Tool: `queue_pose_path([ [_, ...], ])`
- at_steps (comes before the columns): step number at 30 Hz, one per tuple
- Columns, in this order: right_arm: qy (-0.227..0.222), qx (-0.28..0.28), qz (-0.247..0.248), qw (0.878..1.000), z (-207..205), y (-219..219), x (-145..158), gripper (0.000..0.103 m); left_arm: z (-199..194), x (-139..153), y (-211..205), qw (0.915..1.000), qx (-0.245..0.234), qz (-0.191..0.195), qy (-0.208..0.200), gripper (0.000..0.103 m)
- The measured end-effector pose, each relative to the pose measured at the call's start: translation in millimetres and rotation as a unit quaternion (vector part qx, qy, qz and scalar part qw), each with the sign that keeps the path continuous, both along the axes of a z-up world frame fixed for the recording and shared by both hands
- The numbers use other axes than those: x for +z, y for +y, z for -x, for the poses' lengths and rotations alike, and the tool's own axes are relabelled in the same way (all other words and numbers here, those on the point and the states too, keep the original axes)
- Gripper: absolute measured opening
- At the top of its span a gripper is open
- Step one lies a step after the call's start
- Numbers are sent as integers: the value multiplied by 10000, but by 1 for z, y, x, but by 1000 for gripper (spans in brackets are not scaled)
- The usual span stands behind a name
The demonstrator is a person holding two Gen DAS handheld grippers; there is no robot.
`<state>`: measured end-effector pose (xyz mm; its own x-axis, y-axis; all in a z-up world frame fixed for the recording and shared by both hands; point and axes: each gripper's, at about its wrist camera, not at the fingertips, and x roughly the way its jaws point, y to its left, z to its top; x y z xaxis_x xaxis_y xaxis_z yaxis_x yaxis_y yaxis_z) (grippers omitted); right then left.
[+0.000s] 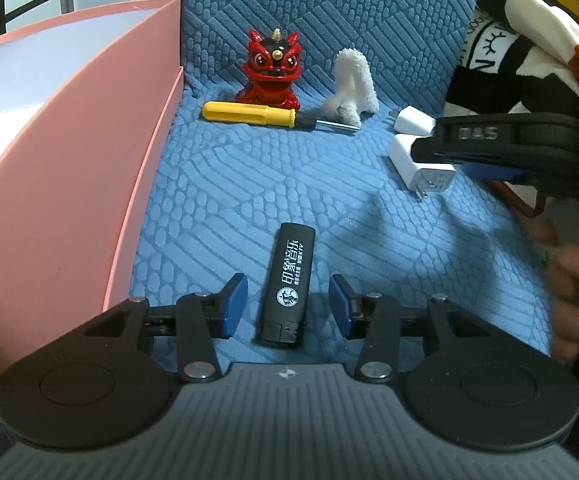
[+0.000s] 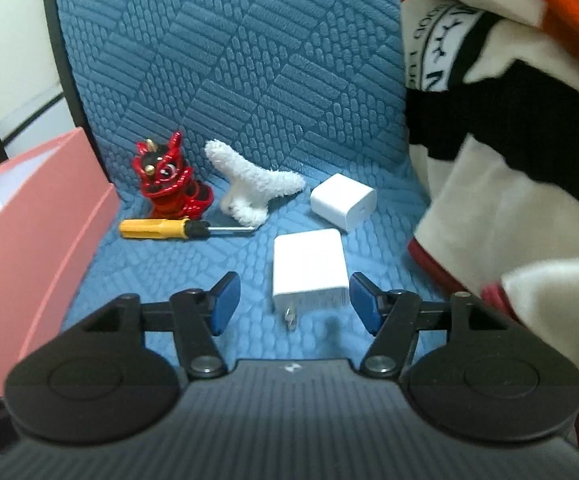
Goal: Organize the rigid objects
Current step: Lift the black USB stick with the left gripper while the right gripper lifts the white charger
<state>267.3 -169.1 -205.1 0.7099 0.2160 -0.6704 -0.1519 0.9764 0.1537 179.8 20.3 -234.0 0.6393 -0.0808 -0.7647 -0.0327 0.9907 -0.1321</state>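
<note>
A black lighter [image 1: 287,286] with white print lies on the blue quilted seat, between the blue pads of my left gripper [image 1: 288,299]; the jaws stand open and clear of it. My right gripper [image 2: 294,298] is open around a white charger [image 2: 309,270] with its prongs toward the camera; the pads do not touch it. A second white charger [image 2: 343,201] lies just beyond. At the back stand a red lion figurine [image 1: 270,72], a yellow screwdriver [image 1: 255,114] and a white fluffy toy [image 1: 351,86]. The right gripper [image 1: 489,148] also shows in the left wrist view above the charger [image 1: 423,166].
A pink open box [image 1: 89,152] with a white inside stands at the left edge of the seat [image 1: 249,184]. A black, white and orange cloth [image 2: 501,140] is piled at the right. A hand [image 1: 569,292] holds the right gripper's handle.
</note>
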Motion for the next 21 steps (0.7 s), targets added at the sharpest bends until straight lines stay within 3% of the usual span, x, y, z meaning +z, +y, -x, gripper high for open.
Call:
queue_pose_path([
  [10, 167, 3, 433, 9989, -30, 9, -17, 63, -4, -2, 0, 9997, -173, -151, -21, 49],
  [15, 223, 37, 410, 9989, -41, 8, -20, 61, -4, -2, 4, 9998, -158, -117, -11, 46],
  [17, 218, 81, 503, 9985, -42, 11, -21, 54, -3, -2, 3, 9998, -160, -115, -6, 46],
  [21, 219, 147, 657, 9975, -40, 15, -20, 53, -3, -1, 2, 9998, -132, -147, 5, 46],
])
